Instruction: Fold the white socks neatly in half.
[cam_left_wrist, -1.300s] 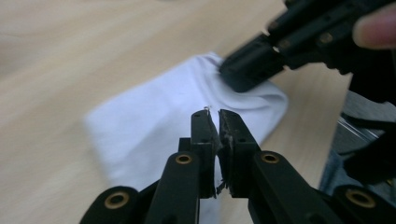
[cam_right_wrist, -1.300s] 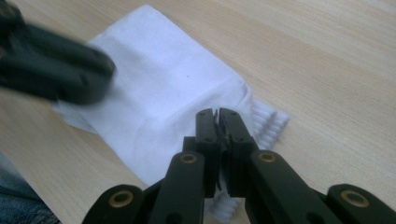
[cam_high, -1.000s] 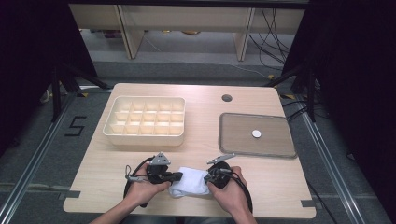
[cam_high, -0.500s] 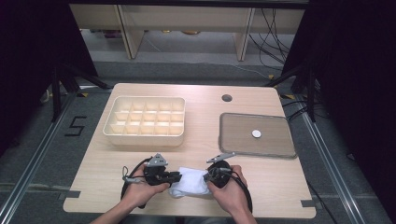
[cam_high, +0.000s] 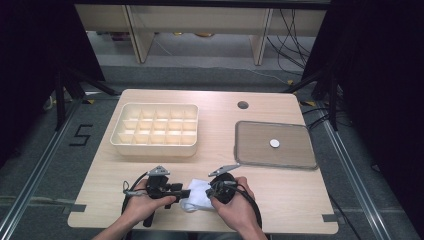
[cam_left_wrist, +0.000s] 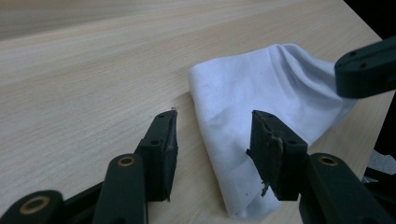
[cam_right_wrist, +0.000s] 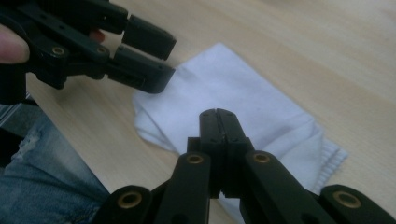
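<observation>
Cloth (cam_left_wrist: 261, 98) corner behind right gripper (cam_right_wrist: 218, 113)

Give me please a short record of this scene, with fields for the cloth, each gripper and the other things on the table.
cloth: white cloth, folded, near table front edge, between the grippers
left gripper: jaws just opened, apart at the cloth's edge
right gripper: jaws shut over the cloth; whether it pinches cloth is unclear
divided tray: cream, compartments empty
flat grey tray: holds a small white disc

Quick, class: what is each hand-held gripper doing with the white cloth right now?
Left hand-held gripper: open, just opening, straddling the white cloth's edge.
Right hand-held gripper: shut above it; grip unclear.
</observation>
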